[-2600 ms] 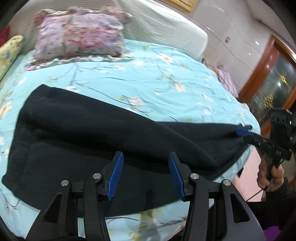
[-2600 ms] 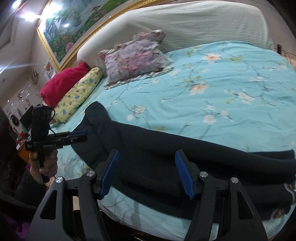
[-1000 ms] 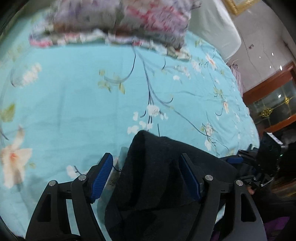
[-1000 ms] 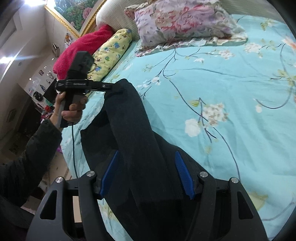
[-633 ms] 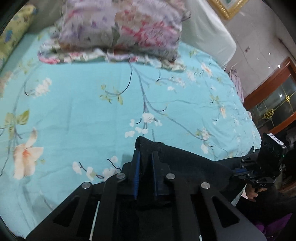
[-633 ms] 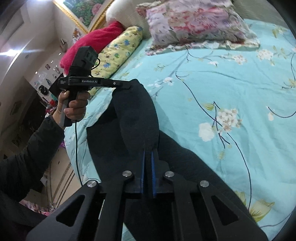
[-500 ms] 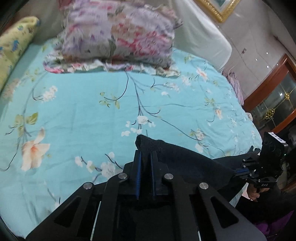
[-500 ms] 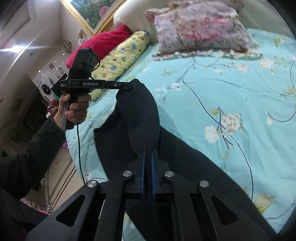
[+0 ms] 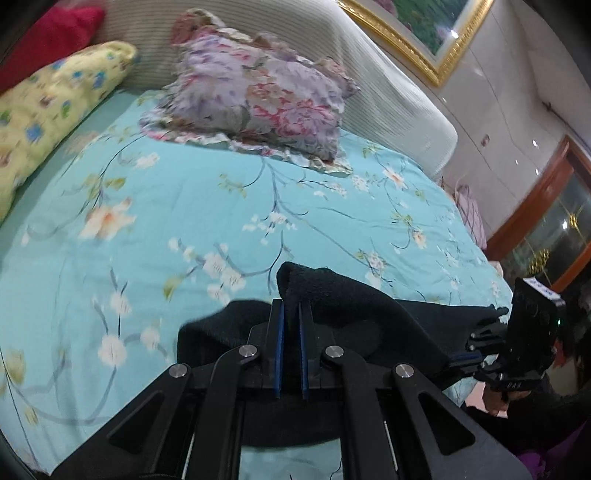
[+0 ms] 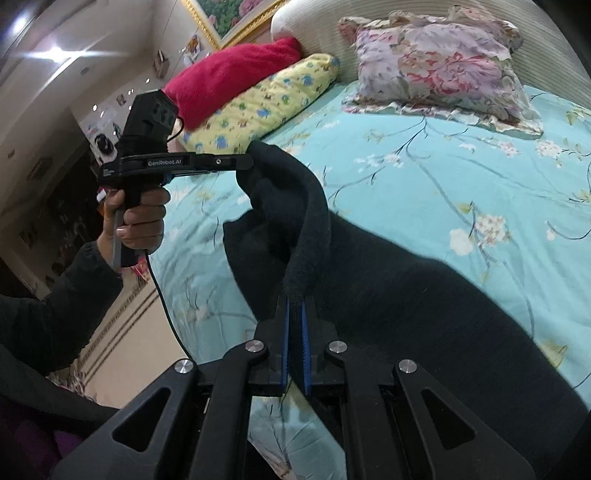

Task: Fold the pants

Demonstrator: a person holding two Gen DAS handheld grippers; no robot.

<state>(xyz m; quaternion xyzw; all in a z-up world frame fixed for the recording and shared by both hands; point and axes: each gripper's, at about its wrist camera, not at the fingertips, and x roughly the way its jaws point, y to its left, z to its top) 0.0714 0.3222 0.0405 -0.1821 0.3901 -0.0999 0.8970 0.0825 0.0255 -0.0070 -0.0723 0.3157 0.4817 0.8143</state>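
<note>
The dark pants point(image 10: 424, 295) lie on the bed point(image 10: 461, 166), near its front edge. Their long side runs along that edge, from the left side of the bed to the right. One end of the pants is lifted off the bed cover, and the cloth hangs in a soft fold between the two grippers.

The left gripper point(image 10: 247, 161) is pinched tight on one corner of that lifted end. A hand point(image 10: 135, 218) in a dark sleeve point(image 10: 55, 295) holds its handle, and a black cord point(image 10: 166, 306) hangs down from it. The right gripper point(image 10: 294, 325) is pinched tight on the other corner of the same end, with the thick hem squeezed between its blue pads point(image 10: 283, 339). In the left wrist view, the left gripper point(image 9: 290, 332) has dark cloth squeezed between its pads, and the pants stretch away to the right gripper point(image 9: 476, 343) at the far right.

A flowered pillow point(image 10: 436, 66) leans on the headboard point(image 10: 424, 11). A yellow pillow point(image 10: 269, 99) and a red pillow point(image 10: 229, 74) lie at the left side of the bed.
</note>
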